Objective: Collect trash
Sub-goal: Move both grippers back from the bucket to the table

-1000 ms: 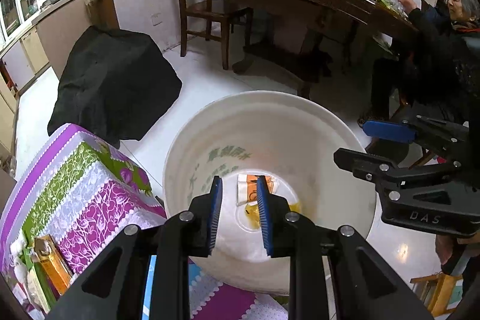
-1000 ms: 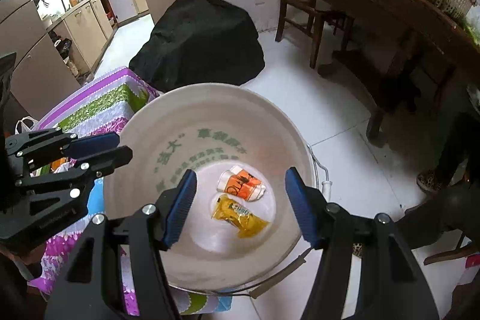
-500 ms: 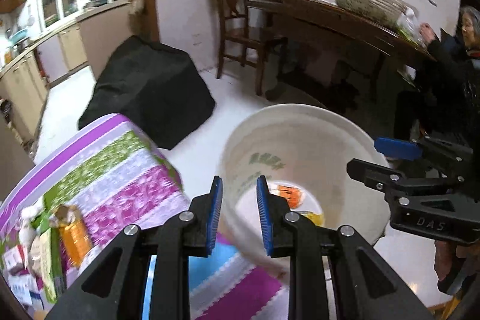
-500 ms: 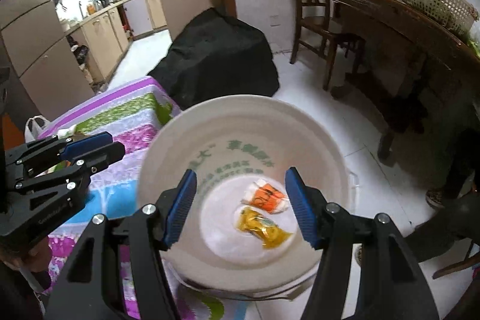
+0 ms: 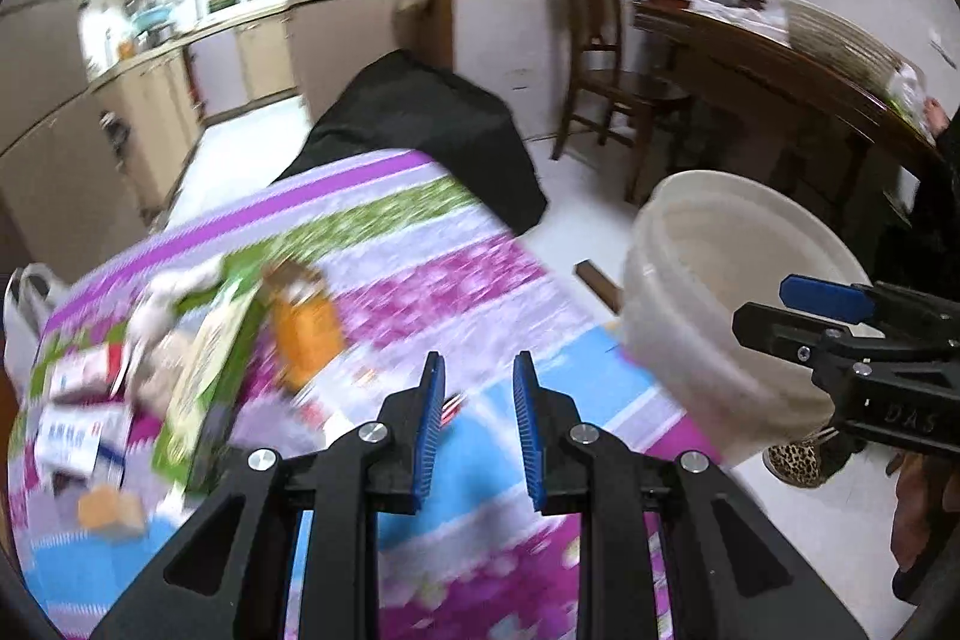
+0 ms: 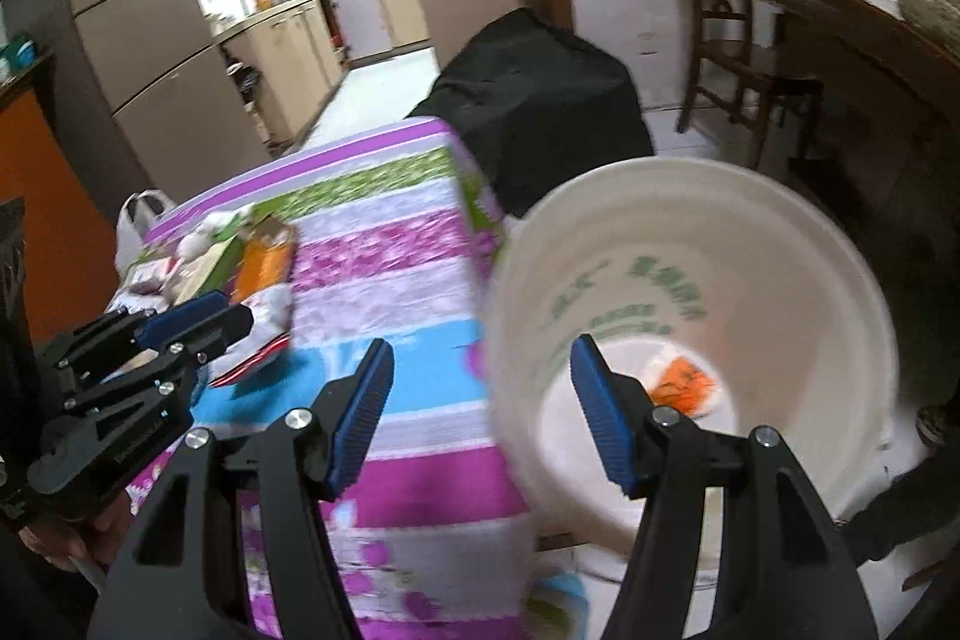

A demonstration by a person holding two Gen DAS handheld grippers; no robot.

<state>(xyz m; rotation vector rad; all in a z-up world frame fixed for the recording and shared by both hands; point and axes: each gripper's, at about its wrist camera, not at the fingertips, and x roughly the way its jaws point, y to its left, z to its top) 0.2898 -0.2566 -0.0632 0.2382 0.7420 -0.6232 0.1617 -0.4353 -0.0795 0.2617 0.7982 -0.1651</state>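
Worktop (image 5: pixel 456 280) has a striped purple, green and blue floral cloth; packets and boxes (image 5: pixel 198 364) pile up at its left end, including an orange packet (image 5: pixel 306 334).

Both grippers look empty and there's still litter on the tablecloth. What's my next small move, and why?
Probably ease the left gripper forward-left toward the orange packet: its jaws hold nothing, that packet is the nearest litter, and the bucket is beside the table.

Left gripper (image 5: pixel 477 424): jaws narrowly parted, holding nothing, fingers level.
Right gripper (image 6: pixel 480 415): jaws spread wide, empty, to the right of the left.
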